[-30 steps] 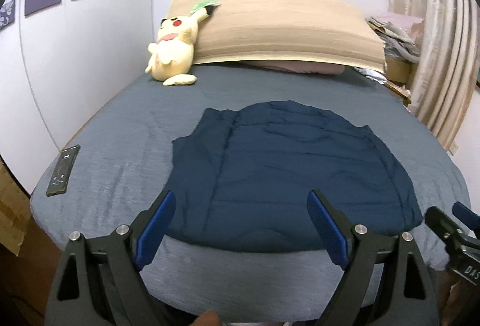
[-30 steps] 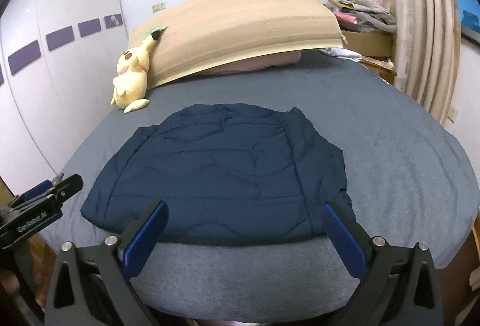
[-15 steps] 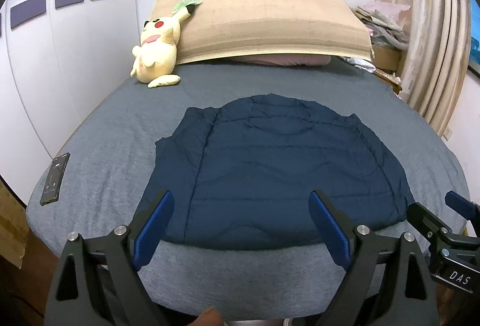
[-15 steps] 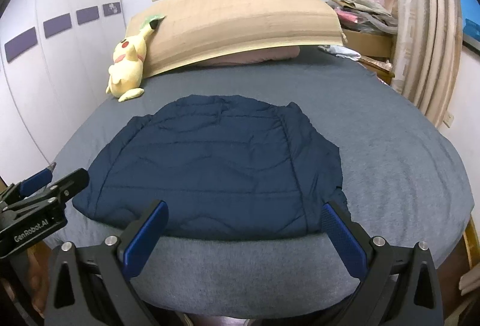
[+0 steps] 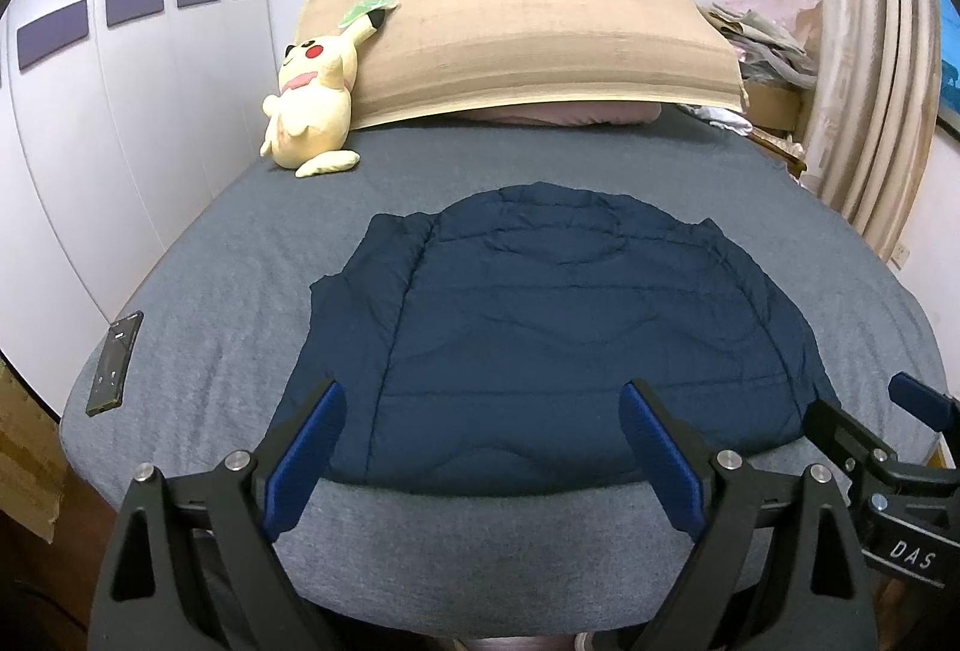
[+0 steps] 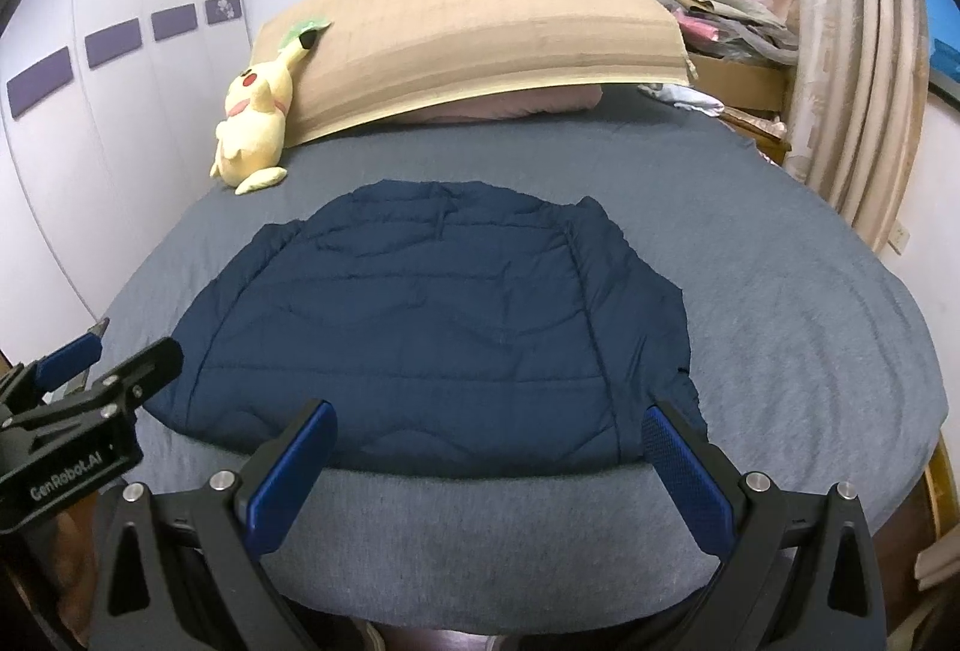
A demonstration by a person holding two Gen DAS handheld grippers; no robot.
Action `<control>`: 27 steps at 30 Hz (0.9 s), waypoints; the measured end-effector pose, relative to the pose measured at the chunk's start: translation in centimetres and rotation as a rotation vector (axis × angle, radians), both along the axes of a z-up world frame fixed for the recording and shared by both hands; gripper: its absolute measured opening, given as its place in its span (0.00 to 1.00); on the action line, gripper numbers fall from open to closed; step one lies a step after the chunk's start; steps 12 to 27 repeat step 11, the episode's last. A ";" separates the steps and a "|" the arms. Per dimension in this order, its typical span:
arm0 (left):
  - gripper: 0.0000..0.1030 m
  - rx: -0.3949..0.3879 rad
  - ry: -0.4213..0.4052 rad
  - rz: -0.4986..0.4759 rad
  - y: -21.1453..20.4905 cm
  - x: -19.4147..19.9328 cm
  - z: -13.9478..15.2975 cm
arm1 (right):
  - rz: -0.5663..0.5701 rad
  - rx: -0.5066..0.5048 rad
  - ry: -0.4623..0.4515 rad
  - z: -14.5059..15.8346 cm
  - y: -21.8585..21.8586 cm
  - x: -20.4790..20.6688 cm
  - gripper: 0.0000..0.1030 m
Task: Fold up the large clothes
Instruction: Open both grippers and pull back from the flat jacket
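Jacket (image 5: 558, 327) lies flat on bed (image 5: 240, 279); my left gripper (image 5: 480, 429) and right gripper (image 6: 489, 450) gape empty near its hem, so I'd pinch corners evenly.

Home bedroom; bed (image 5: 228, 291), plush toy (image 5: 312, 111), curtains (image 5: 852, 69)

L gripper (image 5: 480, 429) view shifted a bit; phone (image 5: 115, 354) now farther up frame.

We see a quilted, faintly sheened navy jacket (image 5: 558, 327) on the bed (image 5: 228, 291), whose grey cloth is matt and soft-knit. The yellow toy (image 5: 312, 111) looks plush. Each gripper (image 5: 480, 447) is matt black plastic with textured blue pads (image 6: 684, 477) and shiny metal bolts.
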State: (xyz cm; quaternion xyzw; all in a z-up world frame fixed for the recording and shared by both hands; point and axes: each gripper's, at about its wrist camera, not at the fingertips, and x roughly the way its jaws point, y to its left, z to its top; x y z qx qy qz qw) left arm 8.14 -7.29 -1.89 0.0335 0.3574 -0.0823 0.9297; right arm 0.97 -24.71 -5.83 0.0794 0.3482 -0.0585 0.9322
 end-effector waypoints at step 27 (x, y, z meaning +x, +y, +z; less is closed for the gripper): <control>0.90 0.006 -0.014 -0.004 -0.2 -0.2 0.1 | -0.002 -0.010 0.002 0.1 -0.1 0.5 1.00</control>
